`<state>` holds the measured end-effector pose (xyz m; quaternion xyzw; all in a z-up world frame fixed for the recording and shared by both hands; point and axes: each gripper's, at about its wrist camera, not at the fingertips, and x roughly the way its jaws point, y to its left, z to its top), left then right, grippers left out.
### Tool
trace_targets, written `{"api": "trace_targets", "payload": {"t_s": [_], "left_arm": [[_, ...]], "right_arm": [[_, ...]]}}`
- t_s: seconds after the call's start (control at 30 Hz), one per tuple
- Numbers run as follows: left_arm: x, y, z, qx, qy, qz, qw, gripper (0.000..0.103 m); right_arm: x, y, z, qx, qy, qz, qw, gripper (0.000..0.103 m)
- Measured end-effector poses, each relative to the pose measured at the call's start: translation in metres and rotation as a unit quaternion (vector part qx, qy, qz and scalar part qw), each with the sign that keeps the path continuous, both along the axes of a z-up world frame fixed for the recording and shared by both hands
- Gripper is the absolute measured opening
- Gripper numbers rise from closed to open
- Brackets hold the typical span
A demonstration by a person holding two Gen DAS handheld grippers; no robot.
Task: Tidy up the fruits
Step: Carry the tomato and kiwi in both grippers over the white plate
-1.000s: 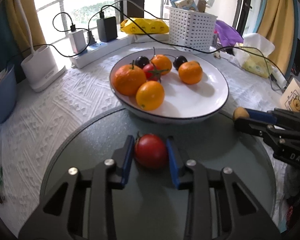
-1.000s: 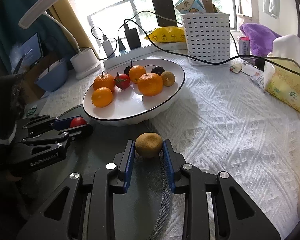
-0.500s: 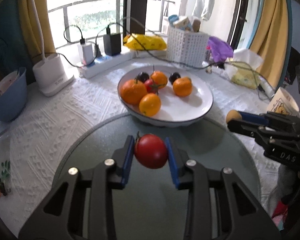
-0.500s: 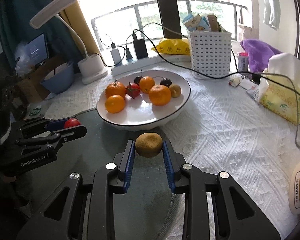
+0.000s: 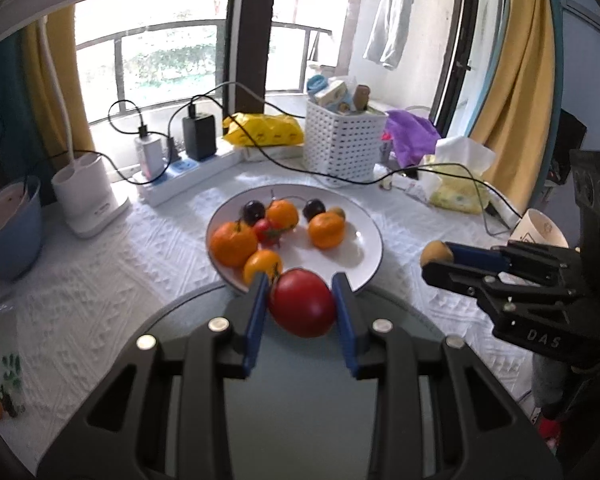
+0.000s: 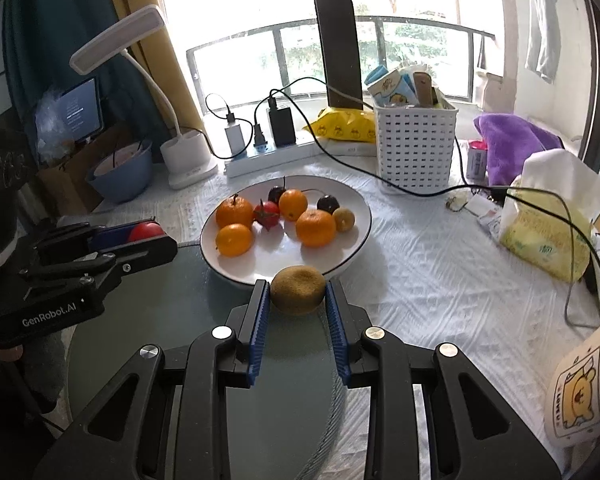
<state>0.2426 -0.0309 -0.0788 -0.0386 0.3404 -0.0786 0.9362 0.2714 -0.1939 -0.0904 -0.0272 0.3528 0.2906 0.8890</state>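
A white plate (image 5: 364, 224) (image 6: 356, 208) on the white tablecloth holds several oranges, a small tomato, dark plums and a small kiwi. My left gripper (image 5: 302, 304) is shut on a red tomato (image 5: 302, 303) and holds it in the air just before the plate's near rim. My right gripper (image 6: 297, 291) is shut on a brown kiwi (image 6: 297, 290), also raised near the plate's front rim. The right gripper with its kiwi shows in the left wrist view (image 5: 436, 254); the left gripper with the tomato shows in the right wrist view (image 6: 146, 232).
A dark round glass mat (image 6: 160, 312) lies below both grippers. Behind the plate stand a white basket (image 5: 340, 140), a power strip with chargers (image 5: 180, 168), a lamp base (image 5: 88, 192), a blue bowl (image 5: 8, 232), a tissue pack (image 6: 548, 232) and a trailing black cable (image 6: 420, 192).
Both grippers have risen from the glass mat with their fruit and moved up and back, so the plate looks smaller and farther below.
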Motion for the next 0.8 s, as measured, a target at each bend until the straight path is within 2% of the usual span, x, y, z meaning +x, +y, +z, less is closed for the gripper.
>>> {"api": "trace_targets", "payload": {"t_s": [0.53, 0.8], "left_arm": [[0.055, -0.015, -0.026, -0.015, 0.034, -0.032, 0.9988, 0.034], [0.07, -0.014, -0.036, -0.016, 0.056, -0.035, 0.9977, 0.034]], "right_arm": [[0.041, 0.008, -0.015, -0.01, 0.024, -0.001, 1.0, 0.03], [0.06, 0.023, -0.023, -0.014, 0.033, 0.01, 0.999, 0.03]]}}
